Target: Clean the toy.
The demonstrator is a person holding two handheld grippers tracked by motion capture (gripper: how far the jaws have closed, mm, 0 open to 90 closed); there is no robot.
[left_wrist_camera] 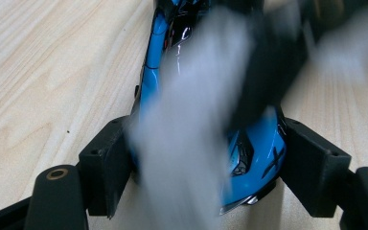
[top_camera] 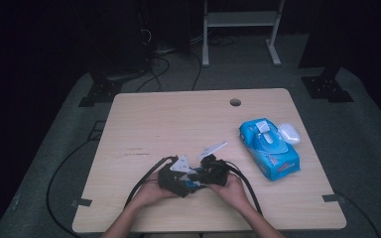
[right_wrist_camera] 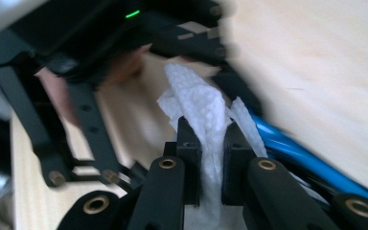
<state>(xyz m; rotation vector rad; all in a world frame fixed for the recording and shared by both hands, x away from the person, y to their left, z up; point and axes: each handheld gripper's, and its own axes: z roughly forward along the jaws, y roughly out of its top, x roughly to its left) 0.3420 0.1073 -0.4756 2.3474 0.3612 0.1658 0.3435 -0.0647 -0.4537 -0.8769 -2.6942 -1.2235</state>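
**Wiping down a blue toy car, one gripper steadying it and the other working the wipe**

A glossy blue toy car (left_wrist_camera: 261, 143) with black trim is sitting on the wooden table (top_camera: 178, 124) near the person's edge, and the left gripper (left_wrist_camera: 206, 158) is clamping it by its sides, one jaw pressing each flank. That hold is probably there to keep the car from sliding while it is being rubbed. Its paint is throwing bright highlights, and a dark X-like mark is showing on its near corner.

The right gripper (right_wrist_camera: 206, 143) is pinching a crumpled white wet wipe (right_wrist_camera: 199, 105) between nearly closed jaws, the tissue bunching up above them, and is carrying it against the car's bodywork. In the left gripper view the wipe is crossing the car as a pale blur, so exactly which panel it is touching is hard to tell.

In the high view both hands are meeting close together. Well apart to the right, a blue wet-wipe pack (top_camera: 269, 148) is lying with its flap lifted, and a small white object (top_camera: 288, 133) is resting just beside it.
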